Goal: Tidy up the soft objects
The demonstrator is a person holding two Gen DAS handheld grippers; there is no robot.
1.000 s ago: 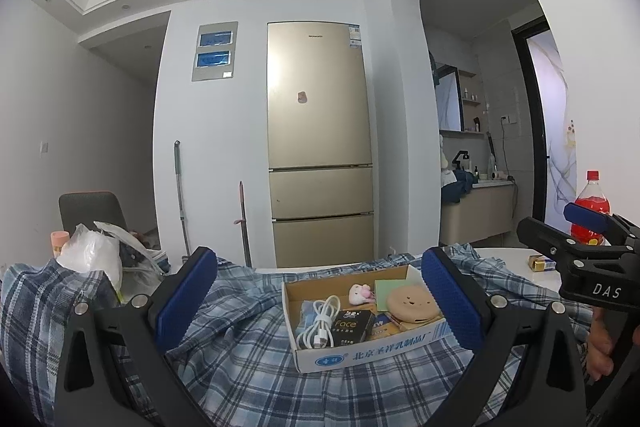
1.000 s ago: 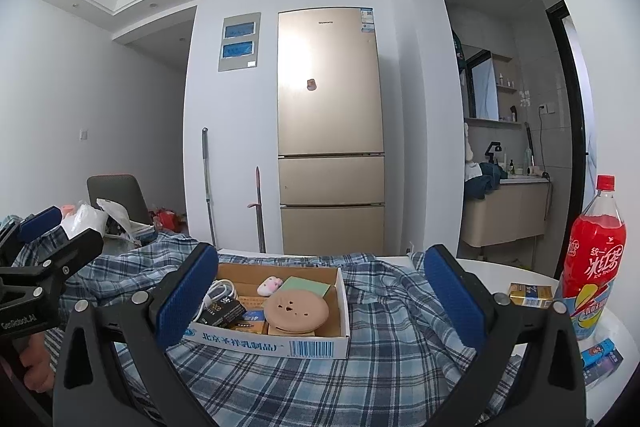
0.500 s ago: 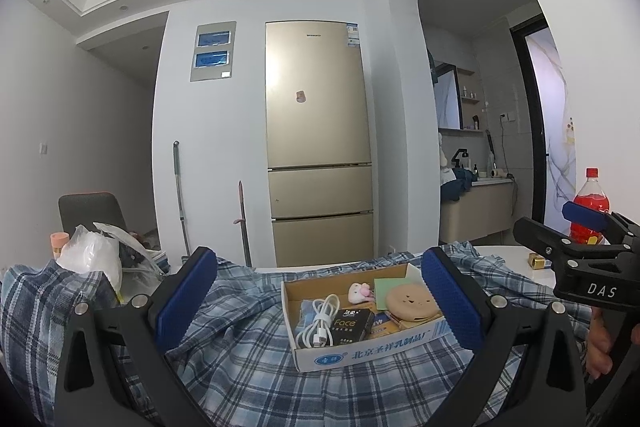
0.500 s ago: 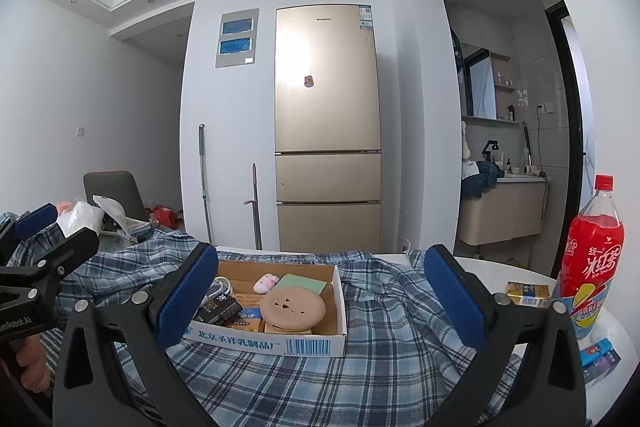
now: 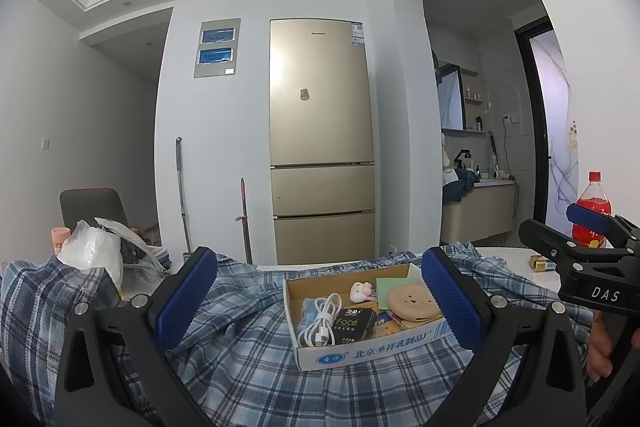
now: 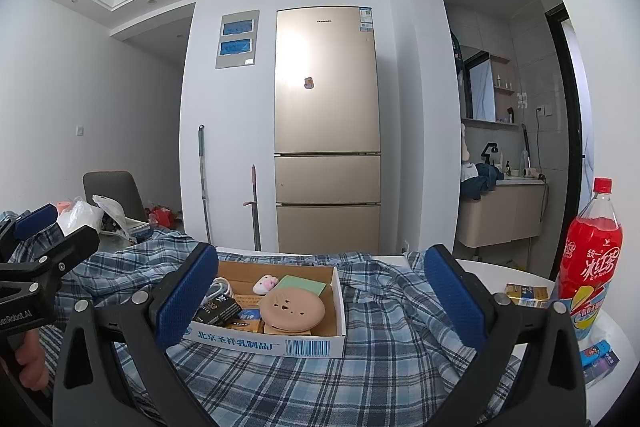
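The blue checked cloth shirt (image 6: 360,367) lies crumpled and spread out under the white cardboard box (image 6: 304,345) of small things, not folded, while the left tongs (image 5: 316,301) and right tongs (image 6: 320,301) hang wide open, holding nothing.

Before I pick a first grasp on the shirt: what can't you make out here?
- Plaid shirt: its near part is cut off by the frame bottom and gripper bodies, both views.
- Cardboard box: contents at the left hide behind the right gripper's finger, right view.
- Table under the shirt: covered.
- Small pink toy: too small to identify.
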